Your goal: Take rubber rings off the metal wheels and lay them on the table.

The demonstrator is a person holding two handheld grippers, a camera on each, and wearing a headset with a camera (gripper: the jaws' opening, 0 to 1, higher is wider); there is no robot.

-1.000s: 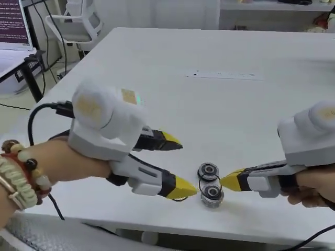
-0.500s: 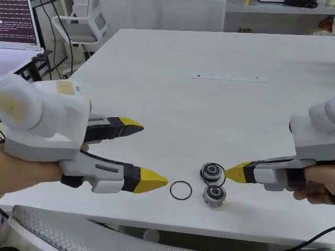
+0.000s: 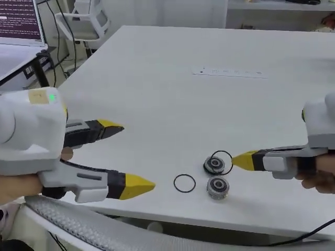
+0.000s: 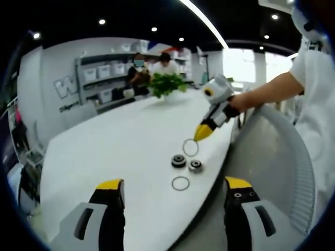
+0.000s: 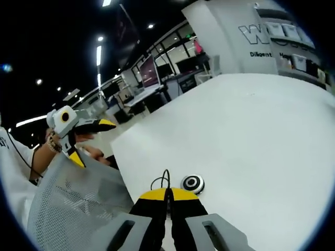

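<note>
My left claw [image 3: 131, 156] has drawn back from the wheels toward the left end of the table's [image 3: 157, 78] near edge. It has moved away from the loose ring [image 3: 184, 183], which now lies flat on the table close to that edge. Its jaws stand wide apart and carry nothing. My right claw [image 3: 236, 160] has meanwhile lifted a second ring [image 3: 223, 152]. Its jaws are pressed together on that thin black loop, which stands tilted up right at the far wheel [image 3: 214, 165]. I cannot tell whether the loop is fully free of that wheel. The near wheel [image 3: 218, 186] sits just beside the far one, closer to the near edge and to the right of the loose ring, with a small gap between them. The two claws are well apart, with the wheels and both rings between them.
</note>
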